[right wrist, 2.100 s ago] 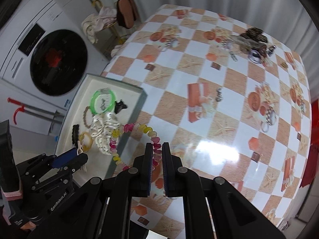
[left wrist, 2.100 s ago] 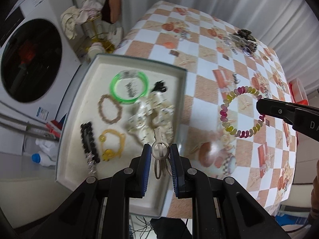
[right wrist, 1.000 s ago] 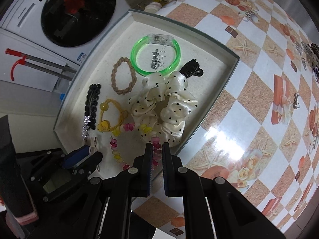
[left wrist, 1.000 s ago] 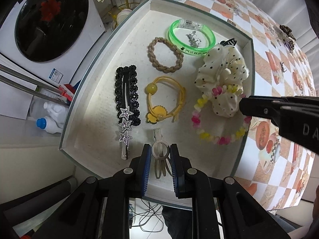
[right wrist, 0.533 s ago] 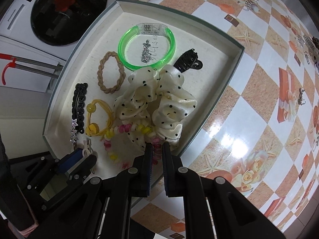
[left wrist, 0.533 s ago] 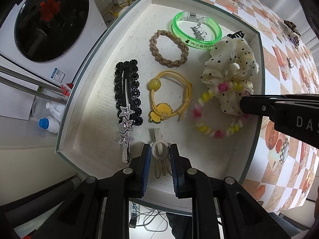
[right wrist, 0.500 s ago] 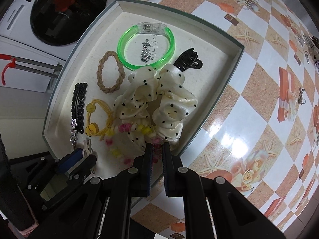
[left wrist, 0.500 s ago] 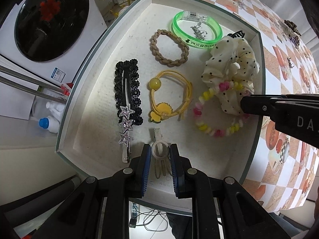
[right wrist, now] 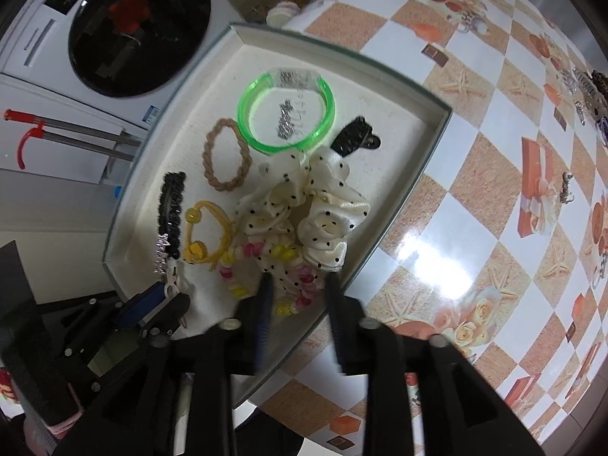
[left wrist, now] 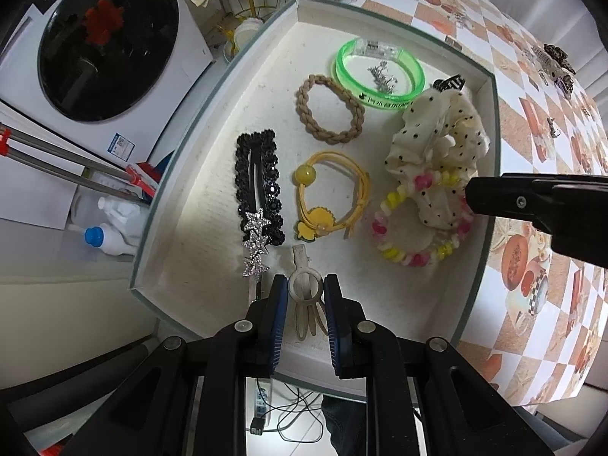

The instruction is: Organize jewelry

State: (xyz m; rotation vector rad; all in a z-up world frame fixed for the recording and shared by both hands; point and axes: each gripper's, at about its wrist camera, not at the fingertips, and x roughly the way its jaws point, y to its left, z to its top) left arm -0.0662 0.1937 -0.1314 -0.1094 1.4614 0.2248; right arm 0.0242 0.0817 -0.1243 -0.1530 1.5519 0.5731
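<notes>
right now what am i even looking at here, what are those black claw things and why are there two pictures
The black claws are two handheld grippers; a person holds one in each hand. Each picture comes from a camera on one gripper, looking along its jaws.

In the left view, the left gripper is shut on a beige hair clip. In the right view, the right gripper has its jaws apart above a pink and yellow bead bracelet, which lies in the tray.

Also in the tray: a green bangle, braided tan hair tie, yellow hair tie, black beaded clip and polka-dot scrunchie. The tray sits on a checkered table.
</notes>
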